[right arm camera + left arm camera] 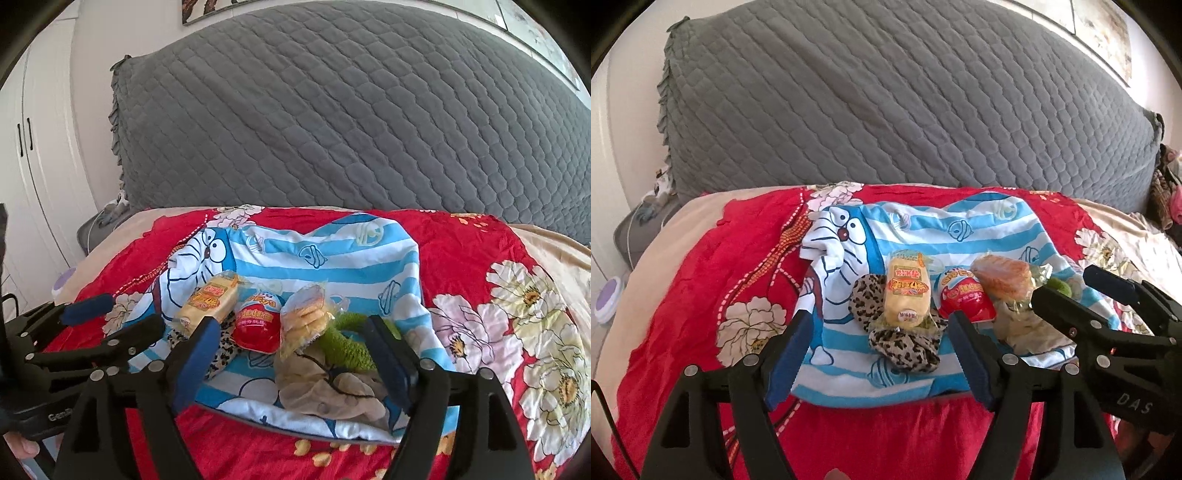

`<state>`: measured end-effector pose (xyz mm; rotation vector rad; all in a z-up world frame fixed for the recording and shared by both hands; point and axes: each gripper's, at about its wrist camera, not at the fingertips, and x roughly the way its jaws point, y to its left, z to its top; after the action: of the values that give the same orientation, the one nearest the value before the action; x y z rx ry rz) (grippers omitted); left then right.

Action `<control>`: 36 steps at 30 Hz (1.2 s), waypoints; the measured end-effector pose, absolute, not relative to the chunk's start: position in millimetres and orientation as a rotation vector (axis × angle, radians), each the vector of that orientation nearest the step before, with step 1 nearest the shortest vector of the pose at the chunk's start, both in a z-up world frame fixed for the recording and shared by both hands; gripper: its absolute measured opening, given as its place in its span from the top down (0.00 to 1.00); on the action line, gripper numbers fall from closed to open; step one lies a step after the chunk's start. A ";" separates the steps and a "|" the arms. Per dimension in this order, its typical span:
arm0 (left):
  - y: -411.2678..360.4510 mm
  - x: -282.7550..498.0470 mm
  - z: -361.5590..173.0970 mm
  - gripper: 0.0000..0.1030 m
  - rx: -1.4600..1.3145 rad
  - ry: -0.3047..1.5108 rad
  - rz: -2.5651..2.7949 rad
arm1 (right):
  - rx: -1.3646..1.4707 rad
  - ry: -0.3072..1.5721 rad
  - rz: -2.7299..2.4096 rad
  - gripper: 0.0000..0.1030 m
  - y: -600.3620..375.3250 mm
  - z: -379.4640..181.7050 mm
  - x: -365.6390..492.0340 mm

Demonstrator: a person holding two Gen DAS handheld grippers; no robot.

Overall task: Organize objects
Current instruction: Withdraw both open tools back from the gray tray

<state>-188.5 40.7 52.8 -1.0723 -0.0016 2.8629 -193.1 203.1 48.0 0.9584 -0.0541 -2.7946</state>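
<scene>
On a blue-striped cartoon cloth (923, 229) (332, 266) lie a yellow wrapped cake (907, 293) (207, 302), a red egg-shaped pack (964, 297) (258, 325), a clear bag of orange pastry (1004, 280) (303, 321), a leopard-print scrunchie (901, 343) (221, 354), a green scrunchie (347, 343) and a beige cloth item (325, 387). My left gripper (879, 354) is open, just short of the leopard scrunchie and cake. My right gripper (291, 362) is open, around the beige item and green scrunchie. Each gripper shows in the other's view (1082, 295) (125, 314).
The cloth lies on a red floral blanket (701, 280) (498, 295) over a bed. A grey quilted headboard (886, 103) (369, 110) rises behind. White wardrobe doors (33, 166) stand at the left. A purple-and-white round object (607, 299) sits on the floor at left.
</scene>
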 end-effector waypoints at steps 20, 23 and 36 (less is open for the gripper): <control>35.0 -146.3 82.0 0.25 -1.023 -0.059 2.862 | 1.034 -0.059 -2.794 0.03 208.3 81.1 -163.2; 34.3 -139.4 85.7 0.25 -1.016 -0.065 2.858 | 1.040 -0.052 -2.798 0.03 210.5 86.9 -155.1; 40.1 -97.5 96.1 0.25 -0.990 -0.018 2.841 | 1.058 -0.011 -2.816 0.03 208.8 102.8 -114.7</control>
<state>-97.5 40.1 96.1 -0.9901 -0.0179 2.8412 -114.7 208.8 102.8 1.0577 -0.0109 -2.8165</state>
